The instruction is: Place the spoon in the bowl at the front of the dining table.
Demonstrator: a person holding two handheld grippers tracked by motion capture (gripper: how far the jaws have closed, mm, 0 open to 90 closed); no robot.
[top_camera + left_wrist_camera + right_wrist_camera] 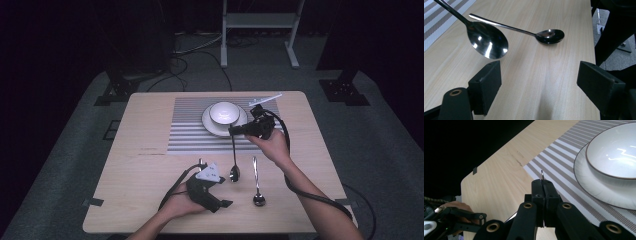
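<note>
My right gripper is shut on the handle tip of a steel spoon, over the front edge of the striped placemat. The spoon hangs down, and its bowl hovers just above the wooden table. My left gripper rests low on the table with its jaws wide open and nothing between them, just short of the hanging spoon's bowl. A second spoon lies flat on the wood to the right of the hanging one.
A white bowl sits on a white plate at the back of the placemat. A pale strip lies by the table's far edge. A metal stand is on the floor beyond.
</note>
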